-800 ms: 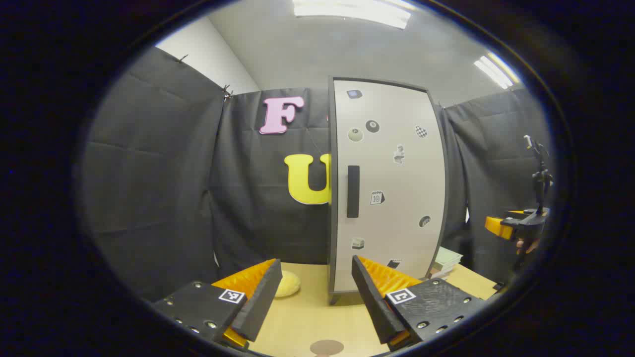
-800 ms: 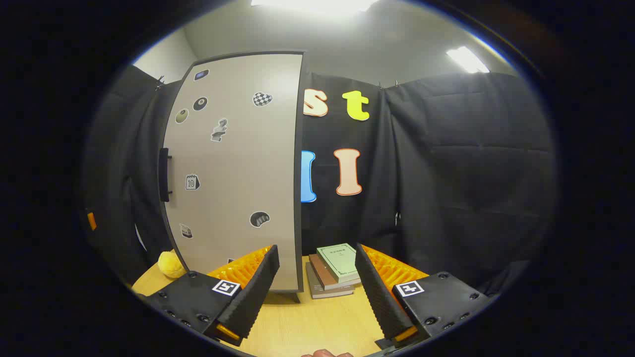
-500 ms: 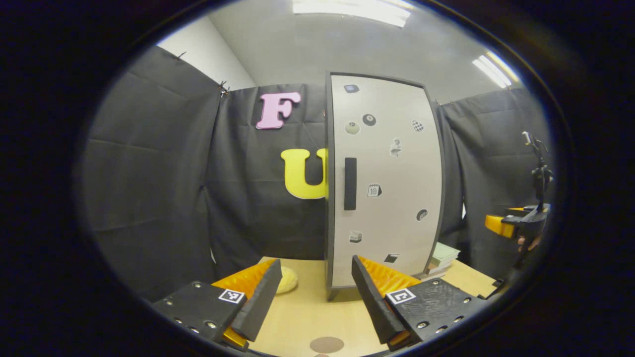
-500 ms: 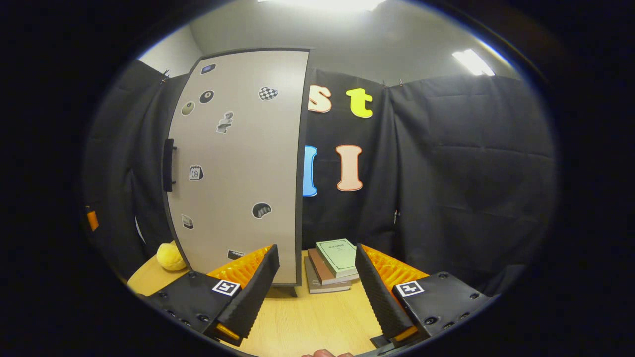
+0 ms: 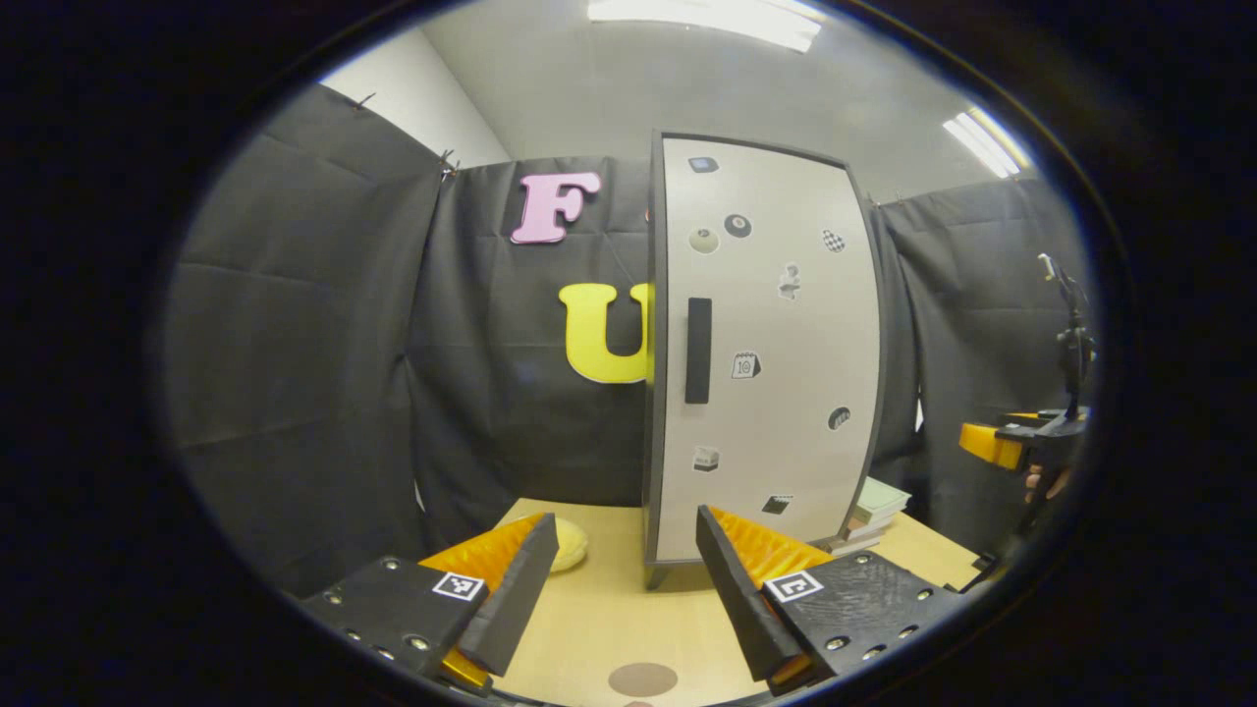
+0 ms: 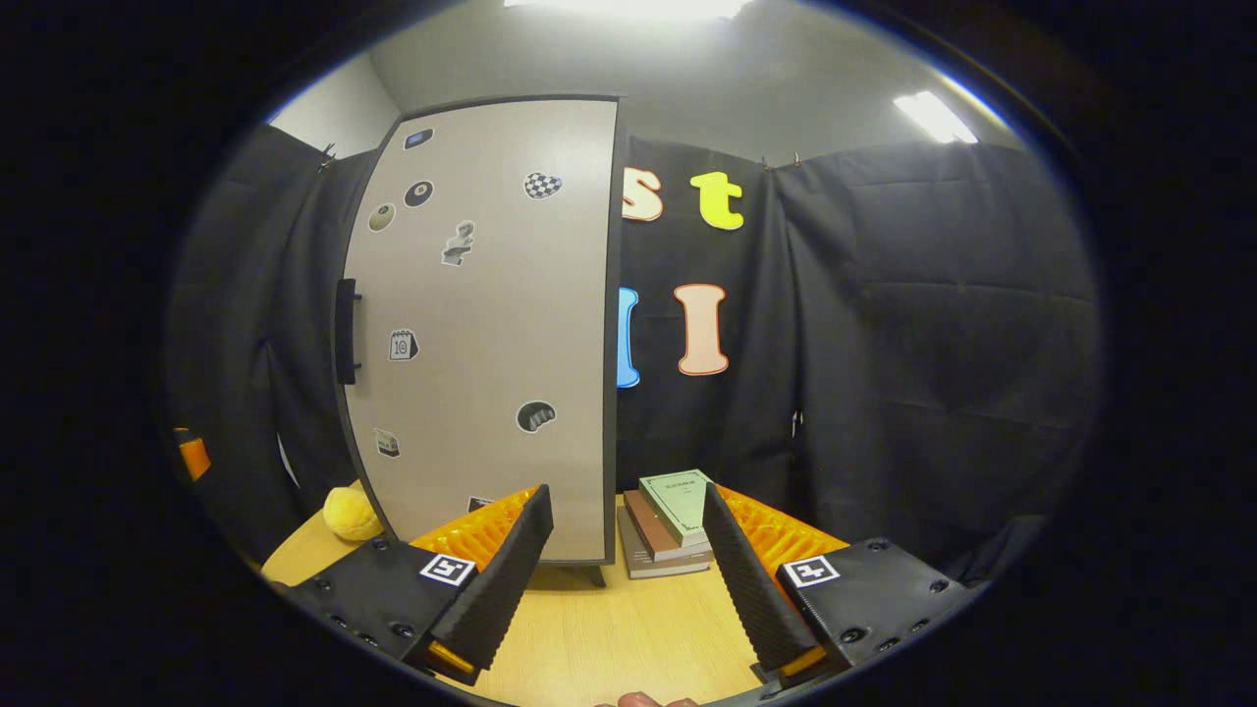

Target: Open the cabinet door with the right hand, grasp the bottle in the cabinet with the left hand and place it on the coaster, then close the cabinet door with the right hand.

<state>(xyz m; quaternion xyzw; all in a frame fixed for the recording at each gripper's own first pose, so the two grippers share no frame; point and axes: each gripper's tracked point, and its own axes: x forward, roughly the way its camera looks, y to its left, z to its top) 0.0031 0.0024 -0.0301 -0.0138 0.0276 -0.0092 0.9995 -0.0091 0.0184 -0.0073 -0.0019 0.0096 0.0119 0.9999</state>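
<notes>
Nothing on the task list is ticked off yet, judging by how things lie. The cabinet door (image 5: 766, 353) is shut flat, with its dark handle (image 5: 698, 351) sitting untouched at about 12 o'clock in the left gripper view and over at 9 o'clock in the right gripper view. The bottle can't be seen at all, so it's presumably behind that door. The coaster (image 5: 642, 679) is spotted at 6 o'clock on the table (image 5: 609, 609), bare and waiting.

The left gripper (image 5: 619, 599) is held with its jaws spread apart and nothing between them. Same story for the right gripper (image 6: 628, 579): jaws apart, nothing clamped, well short of the cabinet. It's also glimpsed at 3 o'clock in the left gripper view.

So everything is left: door open, bottle out, bottle set down, door shut.

Room-wise, open tabletop is seen in front of the door for the swing. A stack of books (image 6: 668, 520) is parked just beside the cabinet's hinge side, and a yellow soft thing (image 6: 352, 513) is tucked near the handle-side corner. The table's front edge is close under both grippers.
</notes>
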